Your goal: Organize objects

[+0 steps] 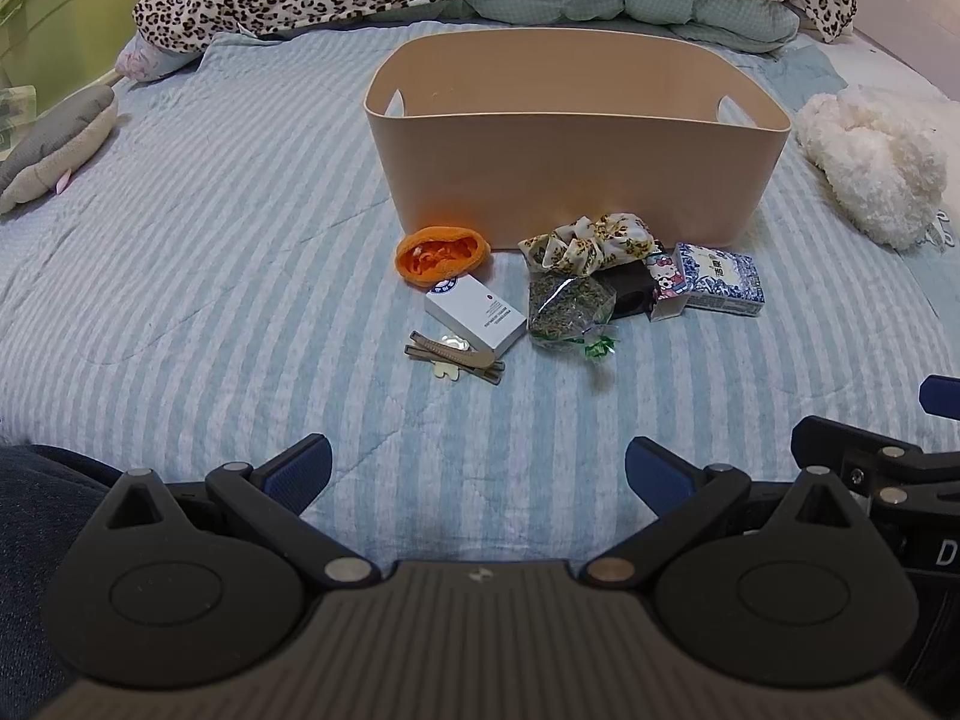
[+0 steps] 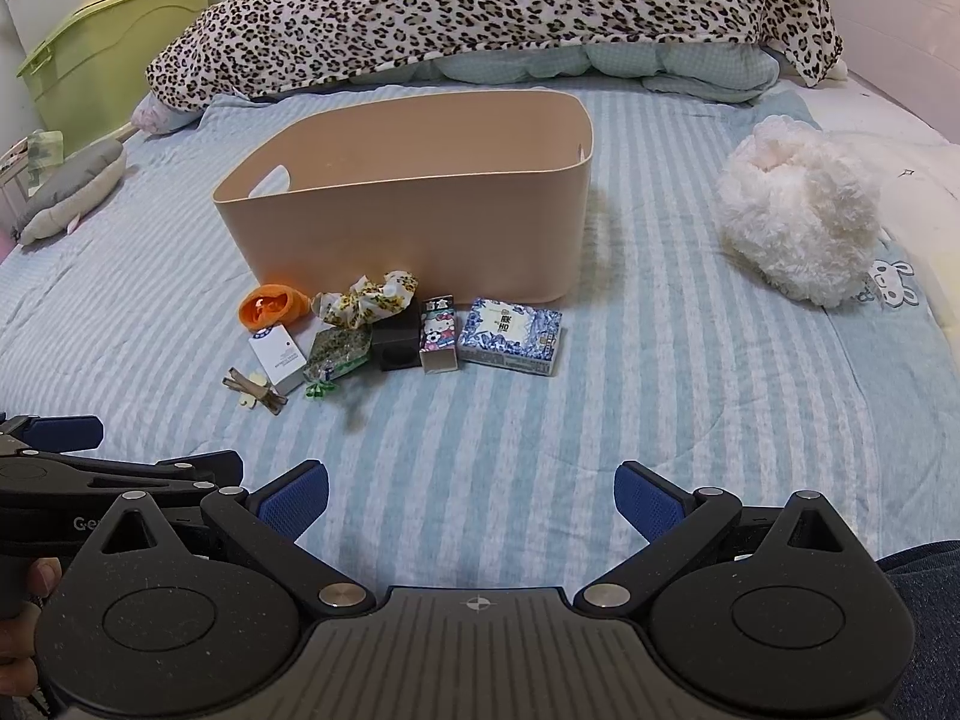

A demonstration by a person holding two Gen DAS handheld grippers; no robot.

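Both hand-held grippers, left [image 1: 478, 471] and right [image 2: 473, 495], gape over striped bedspread [image 1: 210, 276].

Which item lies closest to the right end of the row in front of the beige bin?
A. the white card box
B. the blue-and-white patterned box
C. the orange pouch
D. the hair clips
B: the blue-and-white patterned box lies at the right end, beyond the Hello Kitty box, before the beige bin.

Bin [image 1: 576, 180] — smooth matt plastic; bedsheet [image 1: 210, 276] — quilted striped cloth; sachet [image 1: 567, 303] glossy film; plush [image 2: 798, 222] fluffy.
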